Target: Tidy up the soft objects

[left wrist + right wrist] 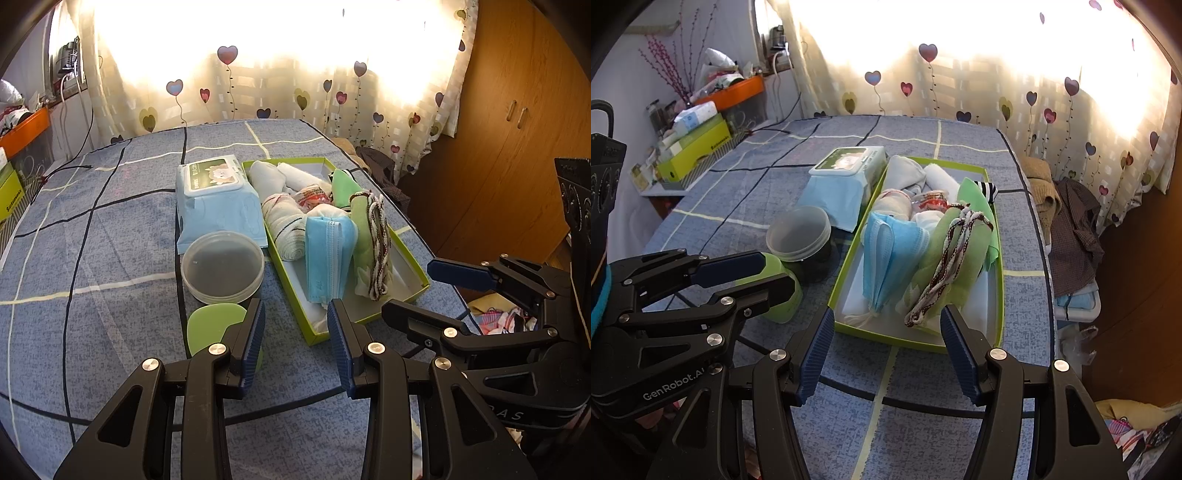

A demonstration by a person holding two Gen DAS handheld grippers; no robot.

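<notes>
A green-rimmed shallow box (410,266) (998,295) on the blue checked bed holds soft things: blue face masks (327,254) (890,254), a green cloth with a brown-and-white cord (373,236) (955,258), a striped white roll (286,225), white socks (266,177). A wet-wipes pack (218,199) (846,177) lies left of the box. My left gripper (295,336) is open and empty, near the box's front-left corner. My right gripper (886,350) is open and empty, in front of the box's near edge.
A round clear-lidded tub (223,266) (799,236) and a green cup (216,325) (783,295) stand left of the box. Cartons and an orange bin (735,88) line the left wall. Clothes (1075,229) lie past the bed's right edge by a wooden wardrobe (517,129).
</notes>
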